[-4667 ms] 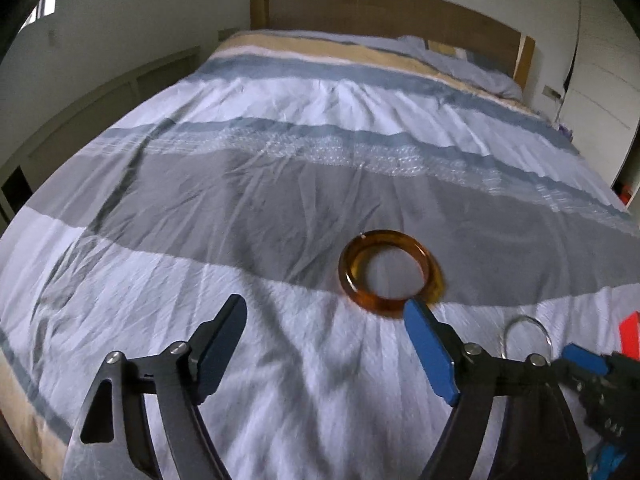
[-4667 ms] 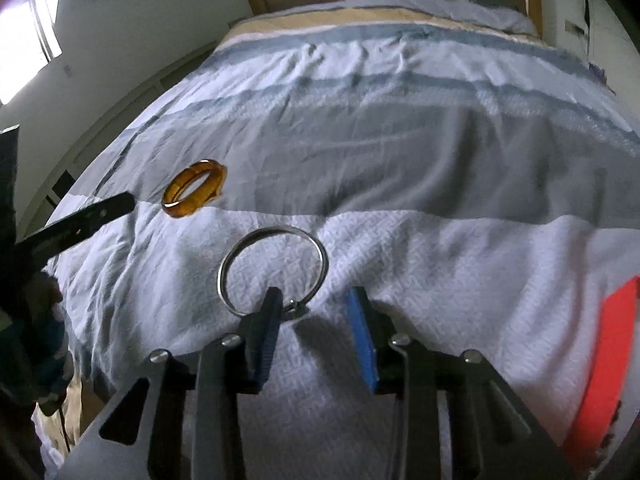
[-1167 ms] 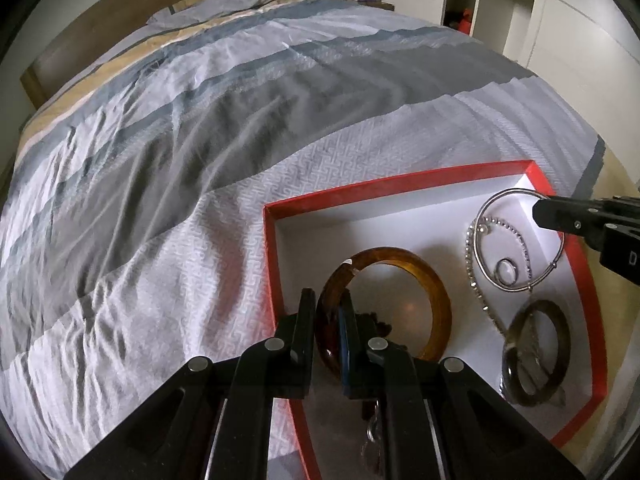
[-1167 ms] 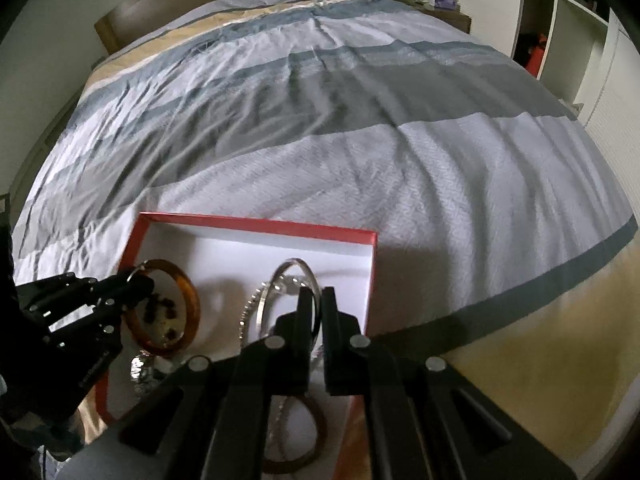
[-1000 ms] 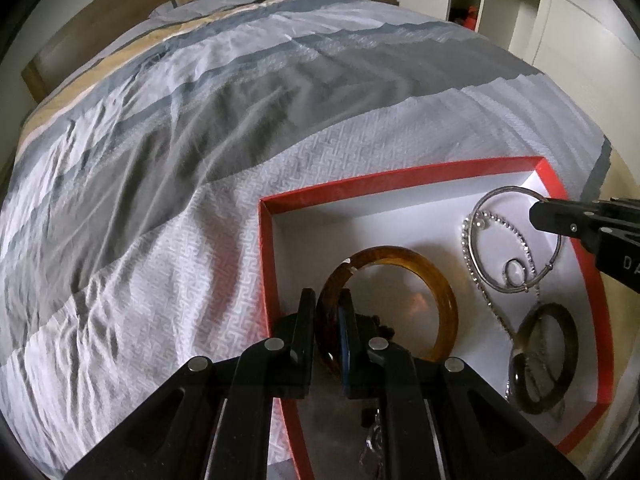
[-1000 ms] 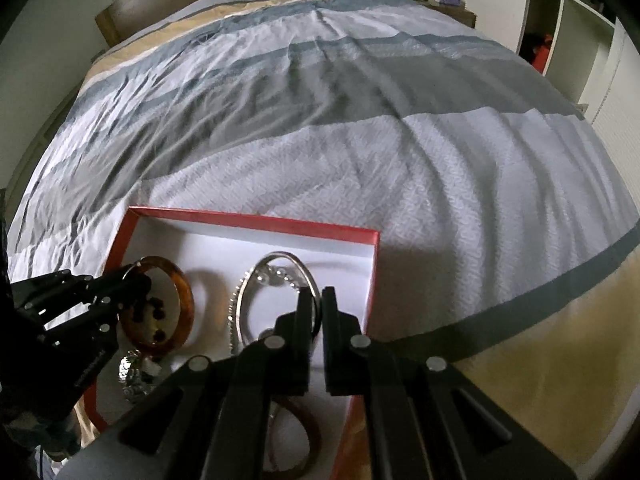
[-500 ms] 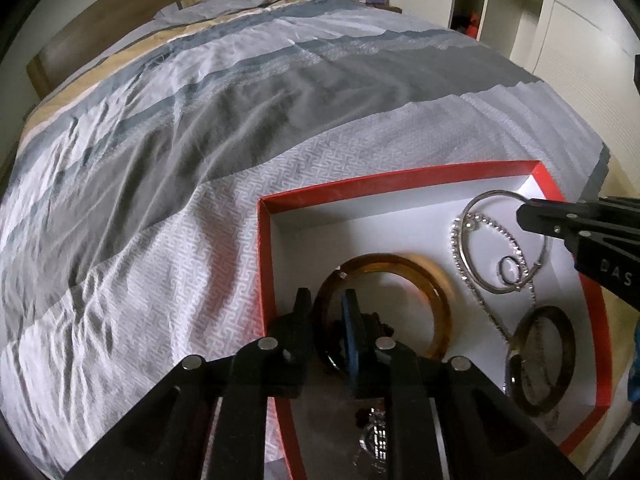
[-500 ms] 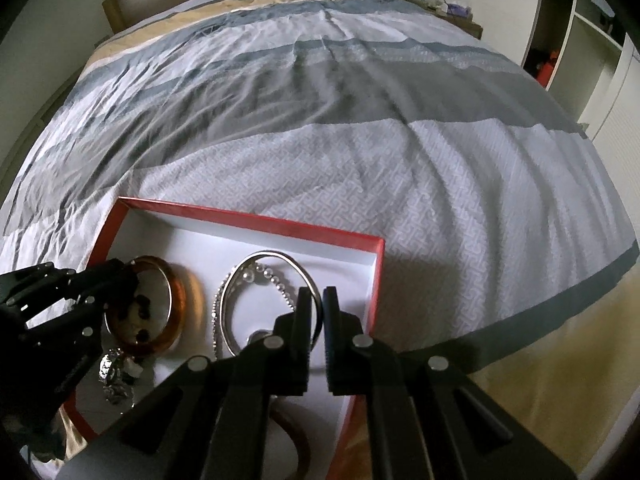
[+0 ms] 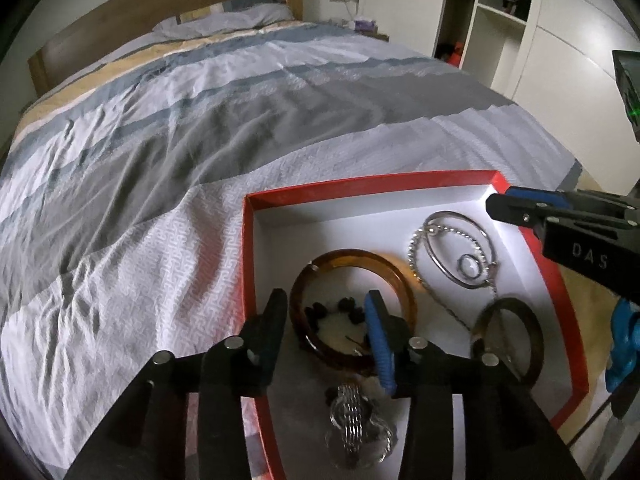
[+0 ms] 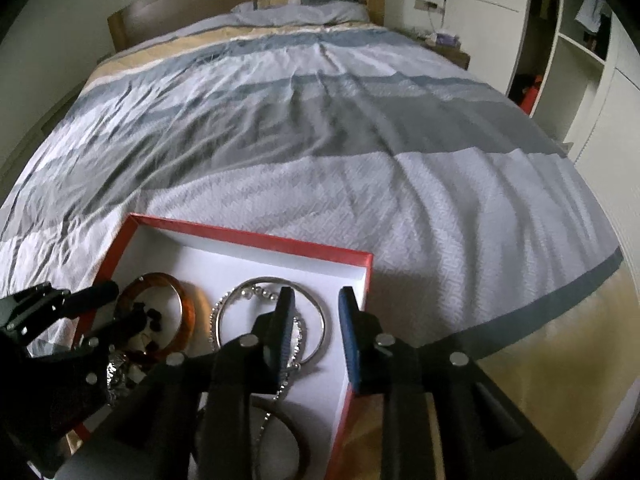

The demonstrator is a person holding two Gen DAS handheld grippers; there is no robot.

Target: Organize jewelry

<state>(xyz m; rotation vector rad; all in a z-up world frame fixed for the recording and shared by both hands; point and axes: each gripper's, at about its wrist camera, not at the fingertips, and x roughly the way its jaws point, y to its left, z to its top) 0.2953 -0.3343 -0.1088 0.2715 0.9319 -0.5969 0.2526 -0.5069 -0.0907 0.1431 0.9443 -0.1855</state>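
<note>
Where left tongs [image 9: 326,312] open | amber bangle [image 9: 352,308] partly hidden

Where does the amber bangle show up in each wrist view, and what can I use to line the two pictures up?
Left wrist view: amber bangle lies low and centre in the box, just ahead of the left tongs, whose jaws are opening.
Right wrist view: it lies at lower left, partly behind the other tongs.
Shared landmark: the red box rim.
</note>
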